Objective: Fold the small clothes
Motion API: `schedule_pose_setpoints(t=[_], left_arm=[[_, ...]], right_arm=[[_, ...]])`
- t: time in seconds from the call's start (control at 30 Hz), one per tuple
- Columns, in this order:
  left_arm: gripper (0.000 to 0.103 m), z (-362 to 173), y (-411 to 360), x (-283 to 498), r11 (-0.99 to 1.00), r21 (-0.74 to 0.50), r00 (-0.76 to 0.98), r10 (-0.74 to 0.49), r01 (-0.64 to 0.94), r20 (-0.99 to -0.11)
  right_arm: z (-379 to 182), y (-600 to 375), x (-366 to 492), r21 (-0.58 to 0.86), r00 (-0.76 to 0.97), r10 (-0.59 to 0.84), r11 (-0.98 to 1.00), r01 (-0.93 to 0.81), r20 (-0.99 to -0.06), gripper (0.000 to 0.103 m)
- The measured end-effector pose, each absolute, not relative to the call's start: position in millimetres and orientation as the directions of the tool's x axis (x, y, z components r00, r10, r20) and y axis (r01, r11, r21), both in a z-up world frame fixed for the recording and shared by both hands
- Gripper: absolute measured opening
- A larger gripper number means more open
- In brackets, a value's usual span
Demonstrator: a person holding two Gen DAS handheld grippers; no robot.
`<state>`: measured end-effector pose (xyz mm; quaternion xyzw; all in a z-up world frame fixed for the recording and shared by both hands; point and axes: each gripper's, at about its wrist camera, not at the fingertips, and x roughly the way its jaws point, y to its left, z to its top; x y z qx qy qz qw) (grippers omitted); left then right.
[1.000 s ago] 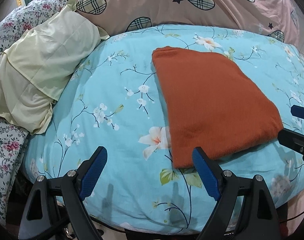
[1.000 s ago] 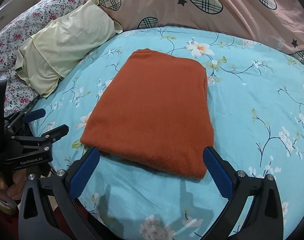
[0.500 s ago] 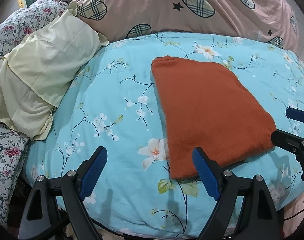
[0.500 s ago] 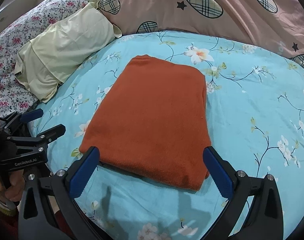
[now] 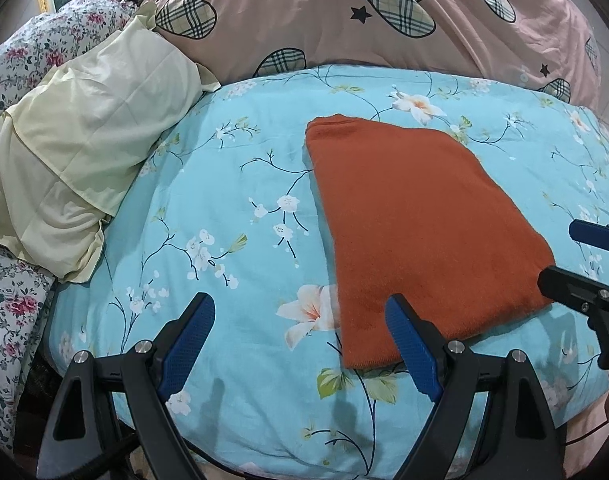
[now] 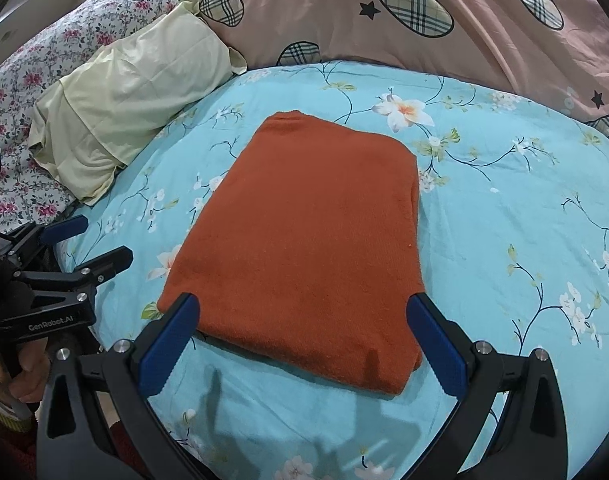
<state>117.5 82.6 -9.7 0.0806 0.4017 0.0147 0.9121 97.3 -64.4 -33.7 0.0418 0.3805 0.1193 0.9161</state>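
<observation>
A rust-orange knit garment lies folded into a neat rectangle on the light-blue floral bedspread; it also shows in the right wrist view. My left gripper is open and empty, above the bed's near edge, just left of the garment's near corner. My right gripper is open and empty, its fingers on either side of the garment's near edge, above it. Each gripper shows in the other's view: the right one at the far right, the left one at the far left.
A pale yellow pillow lies at the left of the bed. A pink duvet with plaid hearts is heaped along the back. A floral-print quilt lies at the far left. The bed's near edge runs just under both grippers.
Both grippers have pulled back a little toward the bed's near edge and stay open. The folded garment has not moved.
</observation>
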Motion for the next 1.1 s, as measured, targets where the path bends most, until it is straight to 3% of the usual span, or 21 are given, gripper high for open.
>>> schedule_pose_setpoints(t=[1.1], left_arm=[[0.088,-14.9,82.0,119.4,0.989,0.140,0.669,0.073,0.046,-0.739]], right_arm=[[-41.8,-64.2,100.2,0.134,0.662,0.224,0.974,-0.185,-0.716,0.103]])
